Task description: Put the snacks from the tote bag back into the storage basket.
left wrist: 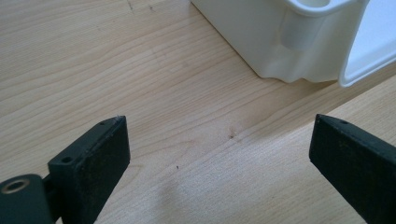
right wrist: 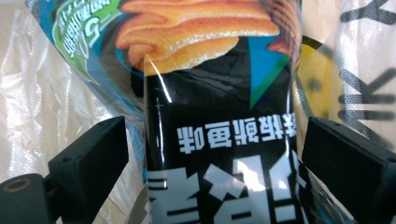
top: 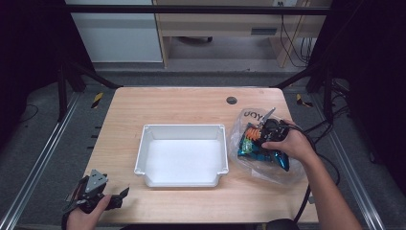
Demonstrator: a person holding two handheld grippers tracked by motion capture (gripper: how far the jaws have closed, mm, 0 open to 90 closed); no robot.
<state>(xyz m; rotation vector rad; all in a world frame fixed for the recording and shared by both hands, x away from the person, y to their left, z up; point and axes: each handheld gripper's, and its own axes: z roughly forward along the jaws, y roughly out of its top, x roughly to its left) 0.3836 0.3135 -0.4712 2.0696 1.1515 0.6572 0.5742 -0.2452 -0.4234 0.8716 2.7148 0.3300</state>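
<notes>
A blue and black snack bag (top: 251, 146) printed with orange chips lies inside a clear plastic bag (top: 249, 120) at the table's right. My right gripper (top: 262, 129) hovers over it, open. In the right gripper view the snack bag (right wrist: 219, 140) sits between the two spread jaws, which stand apart from its sides. A white plastic bin (top: 182, 154) rests empty at the table's middle. My left gripper (top: 122, 194) is low at the front left corner, open over bare wood, with the bin's corner (left wrist: 299, 42) just beyond it.
The wooden table (top: 191, 103) has a small dark round hole (top: 231, 100) at the back. Black frame rails and cables run along both sides. Bare wood lies left of the bin and along the front edge.
</notes>
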